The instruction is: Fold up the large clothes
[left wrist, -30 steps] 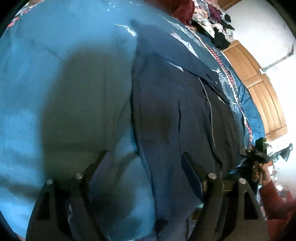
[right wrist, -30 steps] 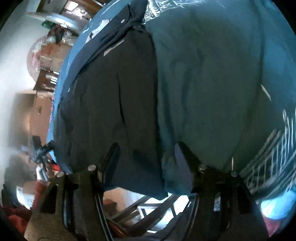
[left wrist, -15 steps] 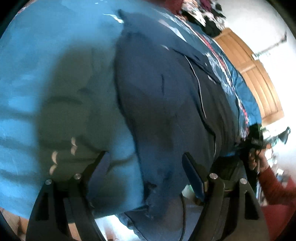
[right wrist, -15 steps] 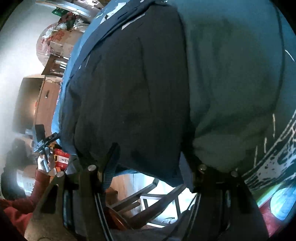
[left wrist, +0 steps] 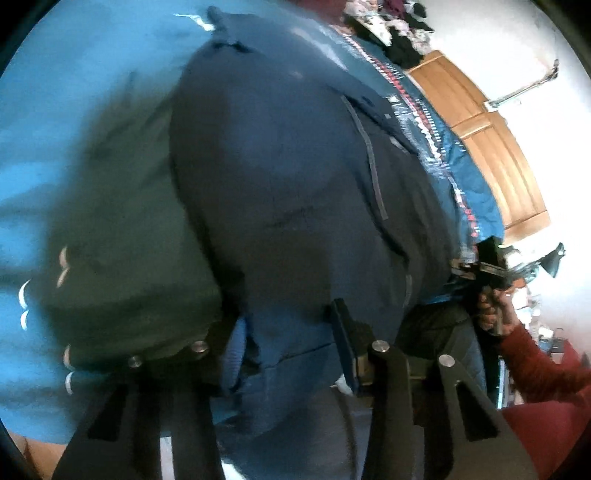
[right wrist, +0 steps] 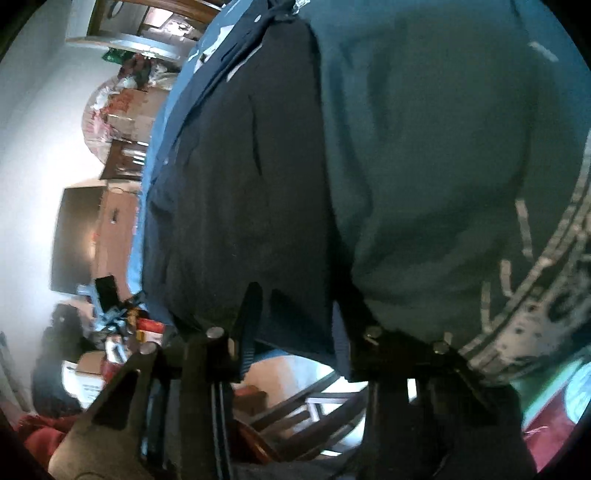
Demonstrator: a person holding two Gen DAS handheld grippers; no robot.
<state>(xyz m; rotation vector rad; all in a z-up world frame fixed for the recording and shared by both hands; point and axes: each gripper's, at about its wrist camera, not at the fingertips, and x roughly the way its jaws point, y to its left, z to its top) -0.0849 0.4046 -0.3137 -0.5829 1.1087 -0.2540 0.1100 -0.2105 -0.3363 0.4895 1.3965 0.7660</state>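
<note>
A dark navy garment [left wrist: 295,177] lies spread on a blue cloth-covered surface [left wrist: 74,92], its near hem hanging over the edge. My left gripper [left wrist: 284,332] is open, its fingers either side of the hem. In the right wrist view the same garment [right wrist: 240,184] fills the middle. My right gripper [right wrist: 295,317] is open, its fingers straddling the garment's bottom edge. The right gripper also shows in the left wrist view [left wrist: 487,266], at the garment's far corner.
A wooden door [left wrist: 495,155] and a pile of clothes [left wrist: 391,26] are beyond the surface. A chair [right wrist: 314,413] stands below the edge. Boxes and clutter [right wrist: 118,110] are at the left. The cloth has a white pattern [right wrist: 535,295].
Both grippers have moved down toward the near edge of the surface, so the garment's hem now sits between the open fingers of each.
</note>
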